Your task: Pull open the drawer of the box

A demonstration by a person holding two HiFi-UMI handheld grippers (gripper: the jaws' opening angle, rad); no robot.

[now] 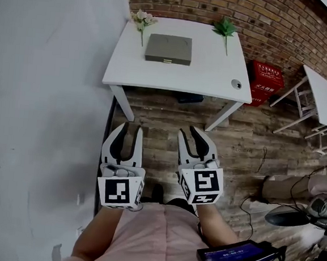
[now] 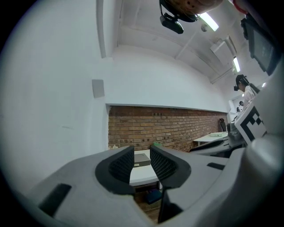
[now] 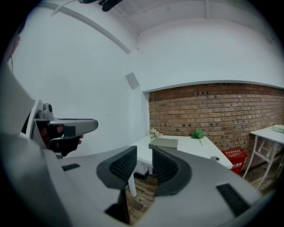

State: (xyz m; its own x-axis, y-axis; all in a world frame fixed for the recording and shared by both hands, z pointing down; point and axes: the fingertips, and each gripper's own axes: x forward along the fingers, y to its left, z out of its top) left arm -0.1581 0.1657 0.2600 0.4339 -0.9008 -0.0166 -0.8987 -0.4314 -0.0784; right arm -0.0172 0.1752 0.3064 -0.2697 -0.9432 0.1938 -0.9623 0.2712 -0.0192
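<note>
- The box [image 1: 169, 48] is a flat grey one. It lies on the far middle part of the white table [image 1: 202, 73], between a white flower [image 1: 143, 20] and a green sprig [image 1: 225, 28].
- Its drawer front [image 1: 167, 60] faces the person. There is a small mark in the middle of this front that may be the pull, but it is too small to be sure.
- The step in hand, as I judge it, is the approach, because the drawer looks closed and nothing touches the box.
- To do it well, one gripper should come low and level to the middle of the drawer front. I would hold the box body down with the other gripper, since a light box may slide instead of opening.
- The pull should then go straight toward the person, not sideways.
- The left gripper [image 1: 130, 131] is held in front of the body and points toward the table. Its jaws stand apart with nothing between them.
- The right gripper [image 1: 193, 134] is just beside it and almost parallel. Its jaws are also apart and empty.
- Both grippers are well apart from the table, over the wooden floor.
</note>
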